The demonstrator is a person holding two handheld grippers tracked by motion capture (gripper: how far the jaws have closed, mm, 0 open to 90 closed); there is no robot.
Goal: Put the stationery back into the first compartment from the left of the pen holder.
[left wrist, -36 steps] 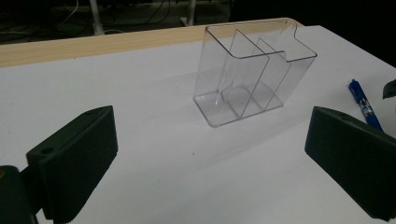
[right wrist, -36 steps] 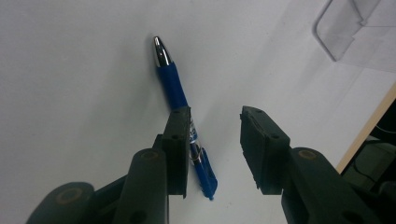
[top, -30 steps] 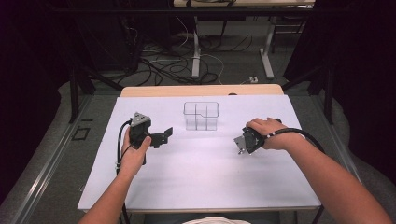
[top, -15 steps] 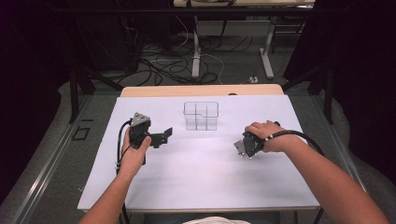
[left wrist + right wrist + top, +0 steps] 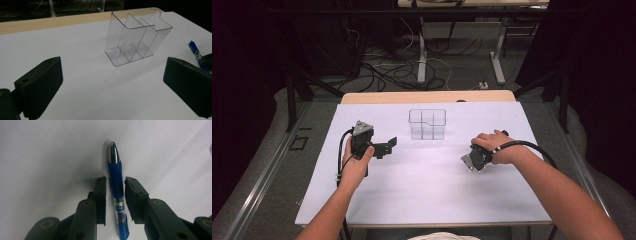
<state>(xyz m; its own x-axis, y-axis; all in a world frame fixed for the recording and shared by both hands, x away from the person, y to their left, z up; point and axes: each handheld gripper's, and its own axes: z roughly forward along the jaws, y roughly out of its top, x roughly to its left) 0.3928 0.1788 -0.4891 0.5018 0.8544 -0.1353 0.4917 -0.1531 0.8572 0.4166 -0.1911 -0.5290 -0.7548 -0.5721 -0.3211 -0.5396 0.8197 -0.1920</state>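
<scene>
Your right gripper (image 5: 115, 200) straddles the blue plastic pen with chrome tip (image 5: 116, 180) flat on the white table (image 5: 422, 190), jaws nearly closed, not clamped. Left gripper (image 5: 112, 85) wide open, empty, facing the clear plastic divided organiser (image 5: 136, 35) beyond, likely the pen's destination.

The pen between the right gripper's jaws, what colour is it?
The pen is blue with a shiny silver tip, clearest in the right gripper view.

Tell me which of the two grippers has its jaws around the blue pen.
The right gripper: its jaws flank the blue pen lying on the table. The left gripper stands wide open, facing the clear organizer.
</scene>
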